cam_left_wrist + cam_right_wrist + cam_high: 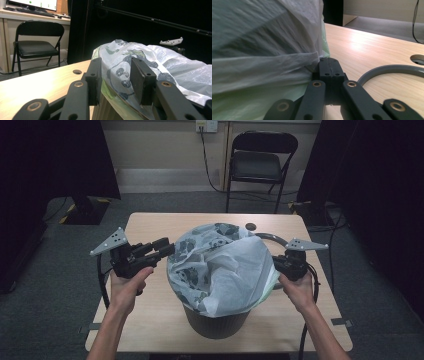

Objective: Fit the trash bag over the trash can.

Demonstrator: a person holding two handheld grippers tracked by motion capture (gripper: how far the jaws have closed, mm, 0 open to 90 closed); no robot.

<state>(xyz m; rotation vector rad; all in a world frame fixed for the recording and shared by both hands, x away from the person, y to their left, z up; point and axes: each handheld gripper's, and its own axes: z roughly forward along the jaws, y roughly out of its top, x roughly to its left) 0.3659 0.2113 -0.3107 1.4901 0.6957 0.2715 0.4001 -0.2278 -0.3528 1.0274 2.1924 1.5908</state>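
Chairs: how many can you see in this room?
1. A black folding chair stands on the floor beyond the far edge of the table, by the back wall; the left gripper view shows it too. The dark sides could hide more.

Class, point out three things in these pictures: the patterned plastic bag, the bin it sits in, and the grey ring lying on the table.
patterned plastic bag [220,265]: high view, on its white inner face.
bin [216,322]: high view, on its dark front wall.
grey ring [387,69]: right gripper view, on its curved top.
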